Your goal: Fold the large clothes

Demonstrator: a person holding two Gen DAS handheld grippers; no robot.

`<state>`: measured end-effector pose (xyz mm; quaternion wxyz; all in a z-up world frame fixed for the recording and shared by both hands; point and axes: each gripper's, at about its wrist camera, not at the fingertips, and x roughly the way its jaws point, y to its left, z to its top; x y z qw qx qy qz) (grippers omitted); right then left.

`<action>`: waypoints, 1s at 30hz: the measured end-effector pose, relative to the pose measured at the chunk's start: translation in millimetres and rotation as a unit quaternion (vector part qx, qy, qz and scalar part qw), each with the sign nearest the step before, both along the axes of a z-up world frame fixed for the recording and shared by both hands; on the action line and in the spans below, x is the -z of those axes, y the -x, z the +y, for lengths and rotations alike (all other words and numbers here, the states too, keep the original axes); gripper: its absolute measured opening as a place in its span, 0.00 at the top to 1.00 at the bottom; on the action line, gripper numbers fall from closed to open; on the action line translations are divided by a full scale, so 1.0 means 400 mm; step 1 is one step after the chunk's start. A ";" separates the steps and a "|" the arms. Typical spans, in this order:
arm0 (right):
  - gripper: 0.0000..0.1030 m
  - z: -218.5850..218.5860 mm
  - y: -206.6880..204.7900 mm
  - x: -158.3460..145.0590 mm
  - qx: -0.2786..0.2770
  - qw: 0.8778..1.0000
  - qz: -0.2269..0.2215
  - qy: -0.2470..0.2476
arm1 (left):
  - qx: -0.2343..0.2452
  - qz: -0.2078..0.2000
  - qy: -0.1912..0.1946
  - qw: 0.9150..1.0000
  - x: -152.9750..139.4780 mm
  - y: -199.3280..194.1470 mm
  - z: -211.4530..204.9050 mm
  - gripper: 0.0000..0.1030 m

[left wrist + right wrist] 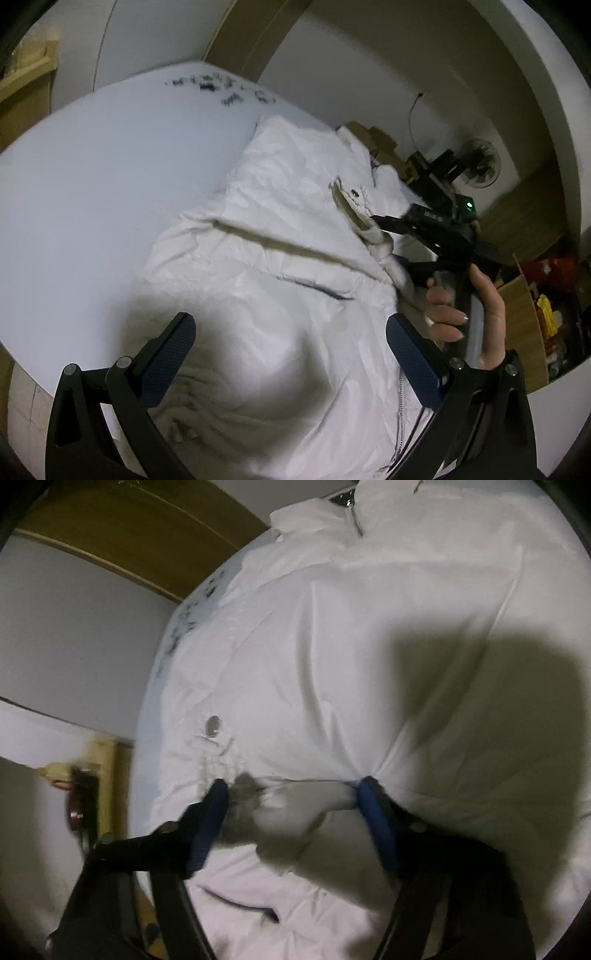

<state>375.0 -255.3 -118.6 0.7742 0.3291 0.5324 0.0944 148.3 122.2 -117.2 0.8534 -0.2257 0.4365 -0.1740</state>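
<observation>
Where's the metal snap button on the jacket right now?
In the right wrist view the snap button sits left of centre on the white jacket, just above the right gripper, near the jacket's left edge.

White table (92, 177), dark scribbles at far edge, crumpled white jacket (280, 236) spread flat on it

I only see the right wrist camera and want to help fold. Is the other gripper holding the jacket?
Observer: No. The left gripper is open above the white jacket, gripping nothing.
Operator: Who's holding mine?
Observer: A hand holds the right gripper at the jacket's edge.
Operator: Anything past the jacket?
Observer: A fan stands by the wall.
</observation>
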 end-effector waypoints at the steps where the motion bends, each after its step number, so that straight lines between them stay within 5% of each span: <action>1: 0.37 0.010 0.015 -0.033 -0.014 0.999 -0.044 -0.028 | -0.010 -0.008 -0.006 1.000 -0.006 0.002 0.019 0.00; 3: 0.38 0.033 0.027 -0.069 -0.035 0.995 -0.089 0.019 | -0.039 -0.006 -0.015 0.999 -0.009 -0.006 0.049 0.00; 5: 0.38 0.044 -0.005 0.019 -0.034 0.998 -0.005 0.060 | -0.049 0.010 0.006 0.999 -0.010 -0.019 0.079 0.00; 9: 0.37 -0.008 0.052 -0.032 -0.027 0.999 -0.006 -0.030 | -0.039 -0.006 0.011 0.999 -0.046 -0.008 0.147 0.00; 11: 0.30 -0.061 0.148 -0.119 -0.024 0.995 -0.062 -0.068 | -0.050 -0.007 -0.002 0.999 -0.046 0.003 0.201 0.00; 13: 0.18 -0.106 0.253 -0.185 -0.019 0.993 -0.096 -0.060 | -0.065 0.006 0.001 0.998 -0.027 0.017 0.260 0.00; 17: 0.16 -0.262 0.487 -0.260 0.002 0.989 -0.131 -0.071 | -0.046 0.063 0.058 0.995 0.052 0.035 0.328 0.00; 21: 0.14 -0.389 0.682 -0.267 0.050 0.991 -0.116 -0.043 | 0.000 0.117 0.119 0.986 0.140 0.036 0.305 0.00; 30: 0.12 -0.555 0.886 -0.162 0.154 0.986 -0.065 -0.011 | 0.031 0.158 0.142 0.977 0.198 -0.015 0.223 0.00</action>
